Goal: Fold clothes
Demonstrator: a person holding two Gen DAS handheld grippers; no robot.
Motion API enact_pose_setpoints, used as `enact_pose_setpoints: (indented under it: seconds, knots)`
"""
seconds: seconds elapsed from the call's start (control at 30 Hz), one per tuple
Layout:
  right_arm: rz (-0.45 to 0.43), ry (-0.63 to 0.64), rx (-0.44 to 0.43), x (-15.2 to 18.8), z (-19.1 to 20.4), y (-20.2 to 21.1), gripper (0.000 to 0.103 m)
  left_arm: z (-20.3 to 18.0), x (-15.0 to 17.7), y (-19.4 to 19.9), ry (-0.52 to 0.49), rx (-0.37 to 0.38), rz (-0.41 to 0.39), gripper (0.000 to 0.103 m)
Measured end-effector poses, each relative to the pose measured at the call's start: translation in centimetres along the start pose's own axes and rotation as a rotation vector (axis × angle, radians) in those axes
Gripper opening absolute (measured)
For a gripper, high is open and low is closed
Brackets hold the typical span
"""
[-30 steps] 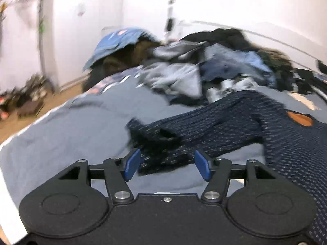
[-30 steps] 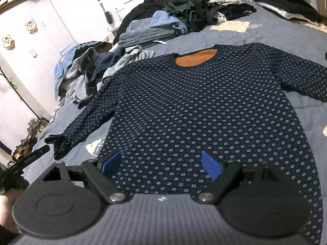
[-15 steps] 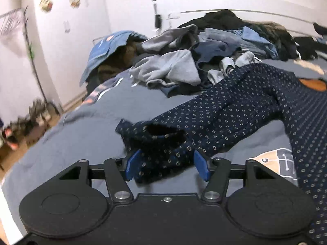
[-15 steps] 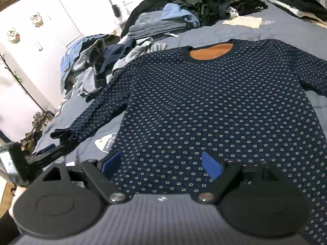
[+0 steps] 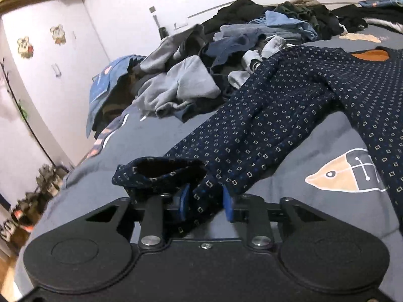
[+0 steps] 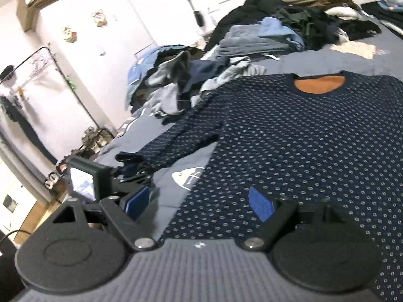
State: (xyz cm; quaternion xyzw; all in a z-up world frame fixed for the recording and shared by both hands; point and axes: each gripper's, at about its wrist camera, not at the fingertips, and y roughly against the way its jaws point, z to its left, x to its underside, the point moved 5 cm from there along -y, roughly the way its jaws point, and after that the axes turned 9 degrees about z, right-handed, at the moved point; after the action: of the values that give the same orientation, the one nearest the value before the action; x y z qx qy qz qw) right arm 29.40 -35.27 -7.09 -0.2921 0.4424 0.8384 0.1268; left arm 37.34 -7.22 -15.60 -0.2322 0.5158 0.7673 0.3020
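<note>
Two tongs work over a bed [image 5: 156, 136] with a grey-blue cover. One dark blue sweater [image 6: 302, 136] with small dots lies flat on the bed, its orange-lined neck at 12 o'clock in the right wrist view. Its sleeve [image 5: 254, 125] runs from the body at 2 o'clock down to 6 o'clock in the left wrist view.

The left tongs [image 5: 206, 201] have just been closing, and the sleeve's end is between the blue pads [image 5: 228, 203]. The pads press on the cloth from both sides, so the tongs have hold of the sleeve near the cuff [image 5: 161, 170]. The cuff stands up just past the pads, and its hole gapes open.

The right tongs [image 6: 199, 202] are wide apart and hold nothing. They hang over the sweater's bottom edge. The left tongs show at 9 o'clock in that view.

Many more clothes [image 5: 201, 75] lie in a messy pile at the far side of the bed, at 12 o'clock. A fish picture [image 5: 345, 173] on the cover peeks out beside the sleeve.
</note>
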Motion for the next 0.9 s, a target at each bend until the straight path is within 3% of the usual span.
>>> enact_pose_setpoints:
  seconds: [0.23,0.4,0.5,0.67,0.9]
  knots:
    - [0.018,0.022,-0.009,0.1,0.9,-0.4,0.086,0.2,0.5,-0.5,-0.044,-0.046,0.010,0.029]
    - [0.009,0.030,-0.020,0.1,1.3,0.0,0.086,0.9,0.0,0.5,0.021,-0.012,-0.018,0.017]
    - [0.004,0.022,-0.027,0.1,1.2,0.3,0.086,1.5,-0.7,1.4,0.066,0.010,-0.045,0.017]
    - [-0.010,0.015,-0.022,0.0,1.0,0.9,0.086,1.0,-1.9,3.1,0.098,0.076,-0.081,0.016]
    - [-0.038,0.013,0.018,-0.3,0.1,1.8,0.086,-1.0,-4.0,7.2,0.129,0.242,-0.191,0.015]
